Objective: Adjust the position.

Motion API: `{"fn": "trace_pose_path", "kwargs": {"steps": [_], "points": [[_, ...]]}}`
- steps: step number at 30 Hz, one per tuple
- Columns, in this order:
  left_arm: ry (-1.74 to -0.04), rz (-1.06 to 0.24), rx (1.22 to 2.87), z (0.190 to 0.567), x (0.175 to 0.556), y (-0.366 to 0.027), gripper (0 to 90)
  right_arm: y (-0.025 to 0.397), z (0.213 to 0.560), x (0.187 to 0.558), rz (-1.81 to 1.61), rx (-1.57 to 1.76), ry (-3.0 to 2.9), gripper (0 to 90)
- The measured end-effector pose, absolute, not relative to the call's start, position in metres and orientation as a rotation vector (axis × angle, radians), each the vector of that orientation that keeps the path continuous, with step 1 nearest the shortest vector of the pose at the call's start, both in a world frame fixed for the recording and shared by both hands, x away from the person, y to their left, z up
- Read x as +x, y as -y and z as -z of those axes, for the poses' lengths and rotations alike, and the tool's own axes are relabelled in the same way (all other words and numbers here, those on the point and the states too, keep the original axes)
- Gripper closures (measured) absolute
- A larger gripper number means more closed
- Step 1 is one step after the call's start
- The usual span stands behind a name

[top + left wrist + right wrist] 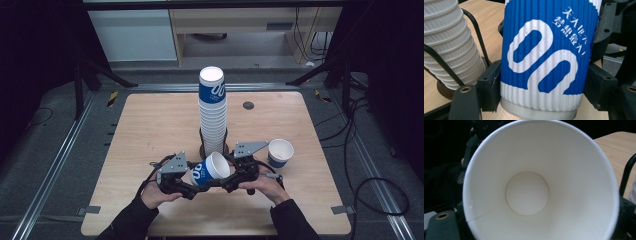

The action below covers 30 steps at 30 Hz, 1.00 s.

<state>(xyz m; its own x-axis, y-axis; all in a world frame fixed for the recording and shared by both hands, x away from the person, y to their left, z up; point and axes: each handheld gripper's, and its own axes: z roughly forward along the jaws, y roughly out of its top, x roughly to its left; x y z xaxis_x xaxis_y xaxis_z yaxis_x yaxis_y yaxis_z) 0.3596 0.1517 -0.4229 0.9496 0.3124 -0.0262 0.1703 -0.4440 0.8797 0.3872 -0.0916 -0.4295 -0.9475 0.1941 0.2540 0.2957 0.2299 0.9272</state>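
Blue-and-white corrugated paper: one cup [210, 171], held on its side between your two grippers near the front edge of the table [150, 120], about midway along it. Your left gripper [541, 100] has its jaws closed against the cup's ribbed wall, one on each flank; the left gripper view puts the wall right against the camera, base toward the tabletop. Your right gripper [240, 176] faces the cup's open mouth [536, 192], so its own view looks straight down the white inside to the round bottom. Whether its jaws pinch the rim or merely flank it, you cannot tell. The sideways hold probably serves a handover, or a turning of the cup before stacking.

Behind it, at the table's centre: a tall stack of matching cups [213, 115], upright in a dark wire holder [475, 32] on a round base. Toward the right edge: a single cup [280, 152] standing mouth up, apart from the rest.

Surface: pale wood-grain top, rounded corners, one small dark disc [248, 105] near the far edge. Room: grey floor, metal rails along both sides, loose cables at right, pale cabinets beyond.
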Motion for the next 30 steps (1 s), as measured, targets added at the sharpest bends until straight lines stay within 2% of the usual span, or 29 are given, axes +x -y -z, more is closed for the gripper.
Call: {"fn": "trace_pose_path", "kwargs": {"steps": [9, 21, 30], "points": [[-0.341, -0.156, 2.033, 0.424, 0.361, -0.153, 25.0, 0.091, 0.429, 0.387, 1.851, -0.452, 2.376, 18.6], [-0.329, -0.17, 2.064, 0.423, 0.361, -0.155, 22.5, 0.099, 0.423, 0.386, 1.871, -0.447, 2.417, 19.6], [-0.4, -0.187, 2.074, 0.425, 0.37, -0.168, 21.7, 0.116, 0.418, 0.389, 1.907, -0.527, 2.485, 19.5]]}}
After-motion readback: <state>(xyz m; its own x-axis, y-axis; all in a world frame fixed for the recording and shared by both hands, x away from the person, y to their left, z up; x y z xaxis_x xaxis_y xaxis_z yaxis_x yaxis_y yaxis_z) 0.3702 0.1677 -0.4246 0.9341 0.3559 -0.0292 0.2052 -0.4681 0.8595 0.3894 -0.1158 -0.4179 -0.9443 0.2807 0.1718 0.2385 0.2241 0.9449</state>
